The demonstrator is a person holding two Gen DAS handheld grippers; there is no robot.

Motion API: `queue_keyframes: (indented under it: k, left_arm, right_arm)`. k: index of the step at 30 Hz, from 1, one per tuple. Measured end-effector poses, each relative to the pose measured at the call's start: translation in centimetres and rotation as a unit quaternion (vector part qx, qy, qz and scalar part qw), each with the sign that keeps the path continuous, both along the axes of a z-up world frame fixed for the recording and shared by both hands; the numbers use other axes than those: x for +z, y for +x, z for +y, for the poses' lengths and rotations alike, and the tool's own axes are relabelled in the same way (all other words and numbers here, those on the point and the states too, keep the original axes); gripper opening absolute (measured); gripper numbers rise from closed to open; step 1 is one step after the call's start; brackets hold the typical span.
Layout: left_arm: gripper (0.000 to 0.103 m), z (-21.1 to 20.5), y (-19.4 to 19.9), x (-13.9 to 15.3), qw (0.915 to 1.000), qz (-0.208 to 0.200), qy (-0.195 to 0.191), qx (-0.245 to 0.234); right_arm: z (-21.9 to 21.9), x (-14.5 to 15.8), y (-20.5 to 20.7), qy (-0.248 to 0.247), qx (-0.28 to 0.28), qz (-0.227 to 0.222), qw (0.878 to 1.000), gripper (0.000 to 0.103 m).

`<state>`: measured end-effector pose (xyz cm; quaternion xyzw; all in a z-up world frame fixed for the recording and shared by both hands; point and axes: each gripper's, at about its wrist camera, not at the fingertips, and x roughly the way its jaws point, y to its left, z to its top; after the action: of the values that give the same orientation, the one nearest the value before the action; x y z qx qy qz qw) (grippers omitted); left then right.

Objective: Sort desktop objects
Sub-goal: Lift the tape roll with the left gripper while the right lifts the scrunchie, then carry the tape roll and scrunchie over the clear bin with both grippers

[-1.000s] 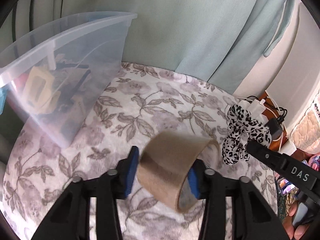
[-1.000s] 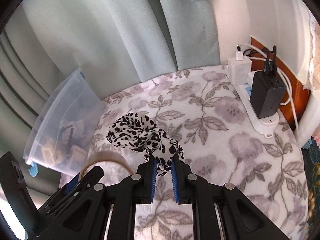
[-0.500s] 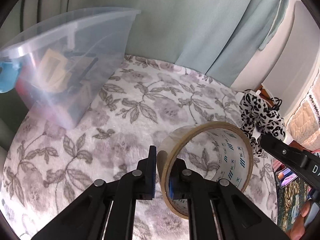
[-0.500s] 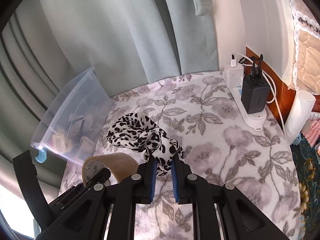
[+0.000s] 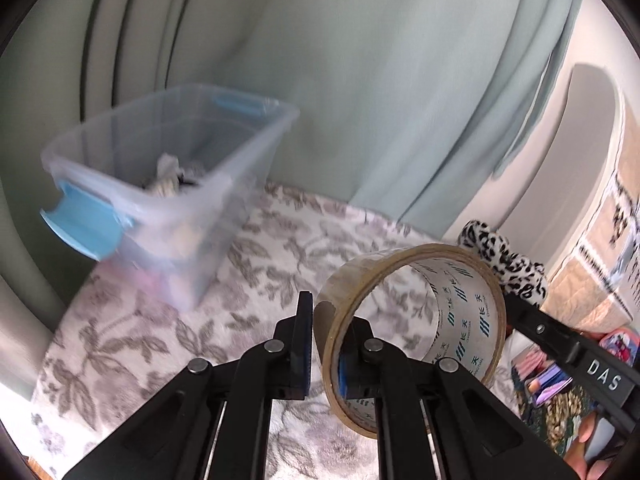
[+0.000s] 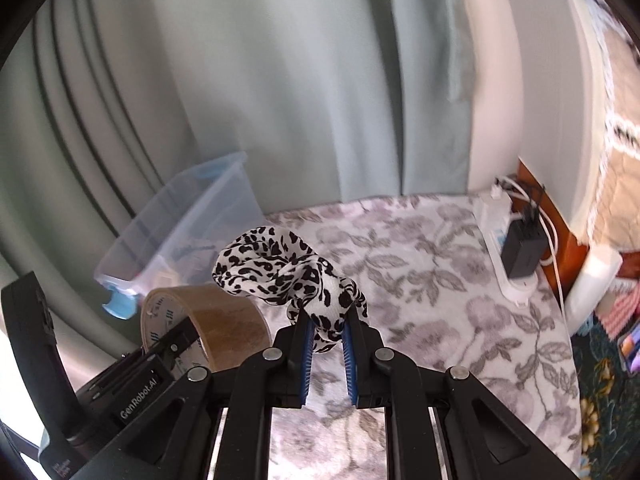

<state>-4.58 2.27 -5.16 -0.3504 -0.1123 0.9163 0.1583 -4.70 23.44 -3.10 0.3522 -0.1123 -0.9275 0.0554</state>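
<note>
Left wrist view: brown tape roll (image 5: pixel 412 320) standing on edge, open core facing the camera, printed liner inside, wall pinched by left gripper (image 5: pixel 325 344) above floral cloth (image 5: pixel 168 320). Right wrist view: leopard-print scrunchie (image 6: pixel 288 276) clamped in right gripper (image 6: pixel 326 344), bunched upward. Clear bin (image 5: pixel 168 184) with blue latches at left, pale green curtain (image 5: pixel 360 100) behind, power strip (image 6: pixel 508 240) at right.

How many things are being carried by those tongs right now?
2. A tape roll is pinched by its wall in the left tongs, and a spotted scrunchie is clamped in the right tongs. Both hang above the table.
</note>
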Motion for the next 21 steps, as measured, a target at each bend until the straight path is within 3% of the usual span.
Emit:
queue_keyframes:
  k: [12, 21]
  left_arm:
    - [0.009, -6.7, -1.3, 6.1, 0.9965, 0.067, 0.001, 0.051]
    - [0.009, -11.7, -4.0, 8.0, 0.9883, 0.101, -0.024, 0.112]
  right_arm:
    - [-6.4, 6.0, -2.2, 0.02, 0.06, 0.053, 0.997, 0.015]
    - [-12.8, 8.4, -5.9, 0.034, 0.121, 0.068, 0.99, 0.015]
